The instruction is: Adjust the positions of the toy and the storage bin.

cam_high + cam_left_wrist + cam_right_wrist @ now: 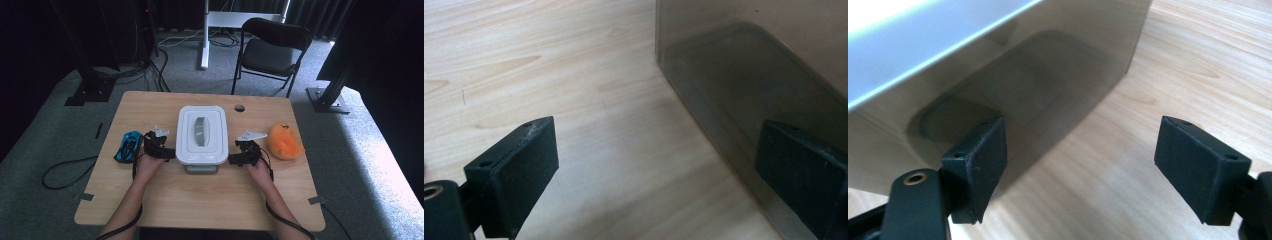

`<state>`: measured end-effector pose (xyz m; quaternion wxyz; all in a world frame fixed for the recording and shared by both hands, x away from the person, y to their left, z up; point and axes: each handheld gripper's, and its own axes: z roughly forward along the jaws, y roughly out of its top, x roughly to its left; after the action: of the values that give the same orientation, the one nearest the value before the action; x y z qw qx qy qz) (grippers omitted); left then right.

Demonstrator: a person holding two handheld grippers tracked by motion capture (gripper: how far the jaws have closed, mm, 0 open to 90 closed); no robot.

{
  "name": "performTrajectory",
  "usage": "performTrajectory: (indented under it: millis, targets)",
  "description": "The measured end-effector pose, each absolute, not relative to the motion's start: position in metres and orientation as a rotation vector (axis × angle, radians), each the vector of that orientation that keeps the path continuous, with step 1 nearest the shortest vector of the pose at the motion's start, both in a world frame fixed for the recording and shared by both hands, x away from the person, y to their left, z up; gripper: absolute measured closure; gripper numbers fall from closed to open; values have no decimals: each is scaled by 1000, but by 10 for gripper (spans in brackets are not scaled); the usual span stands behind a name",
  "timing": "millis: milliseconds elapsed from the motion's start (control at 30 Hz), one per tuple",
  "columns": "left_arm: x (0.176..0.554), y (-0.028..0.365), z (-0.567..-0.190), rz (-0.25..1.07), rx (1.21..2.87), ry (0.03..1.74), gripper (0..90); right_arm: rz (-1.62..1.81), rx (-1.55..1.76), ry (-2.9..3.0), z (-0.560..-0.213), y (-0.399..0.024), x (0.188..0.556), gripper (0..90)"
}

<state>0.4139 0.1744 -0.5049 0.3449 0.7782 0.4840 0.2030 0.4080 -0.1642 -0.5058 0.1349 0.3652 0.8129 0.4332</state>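
A translucent storage box with a white lid (201,134) and a grey handle stands in the middle of the wooden table (200,200). My left gripper (169,154) is at the box's near left corner, pointing toward it. In the left gripper view its jaws (664,170) stand open, one over bare wood and the other in front of the box wall (764,75). My right gripper (234,160) is at the near right corner. It is also open (1083,165), with one jaw close to the box wall (1013,75) and nothing between the pads.
A blue toy (128,146) lies left of my left hand. An orange soft toy (285,141) sits right of my right hand. A round hole (239,107) is in the tabletop behind the box. A black chair (272,50) stands beyond the table.
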Motion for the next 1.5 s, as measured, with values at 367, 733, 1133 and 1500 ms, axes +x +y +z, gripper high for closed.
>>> performTrajectory:
  millis: [367,733,1133,1500]
  targets:
    - [381,177,-503,562,2035,1228,52,1271,982,2420,-505,-164,390,204]
    - [350,181,-503,566,2031,1224,52,1274,885,2487,-503,-161,372,203]
    - [342,182,-507,516,2017,1212,11,1281,893,2471,-510,-176,367,142]
    - [377,190,-517,550,1996,1288,11,1219,1069,2382,-521,-181,390,137]
